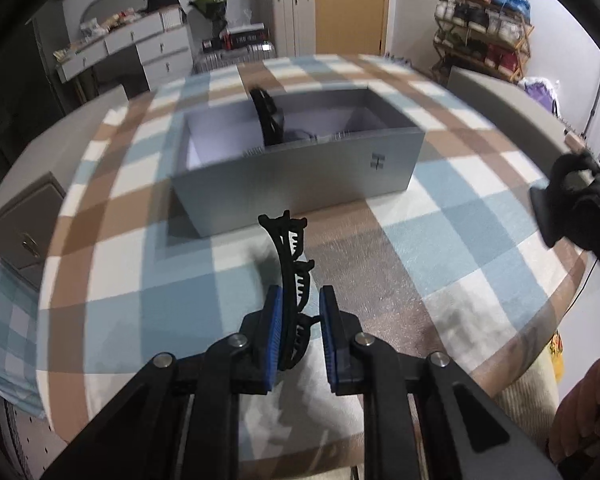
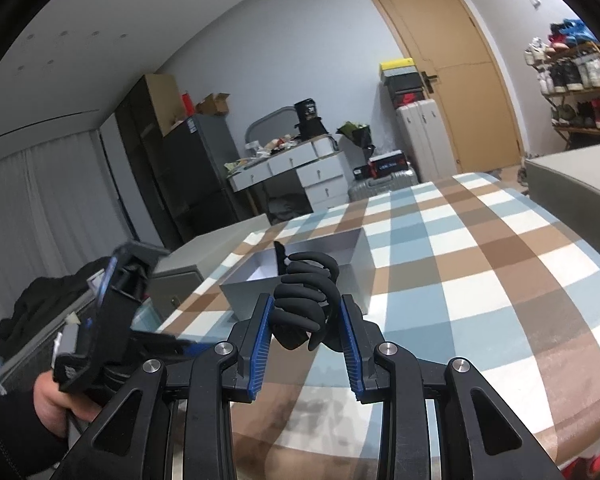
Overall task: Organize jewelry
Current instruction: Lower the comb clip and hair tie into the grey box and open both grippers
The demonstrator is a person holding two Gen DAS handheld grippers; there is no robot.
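Note:
In the left wrist view my left gripper (image 1: 298, 320) is shut on a long, curved black hair comb clip (image 1: 290, 264), which sticks forward from the blue pads just above the checked cloth. In front of it stands an open grey box (image 1: 300, 176) holding an upright black hair piece (image 1: 266, 116) and a small greyish item. In the right wrist view my right gripper (image 2: 306, 320) is shut on a black claw hair clip (image 2: 304, 300), held in the air near the grey box (image 2: 356, 268).
The table wears a blue, brown and white checked cloth (image 1: 460, 220). Grey chairs or cabinets stand at its left and right edges. A person's hand (image 2: 48, 400) holds the left device (image 2: 112, 312) at the table's left side. Dresser, suitcases and shoe rack stand behind.

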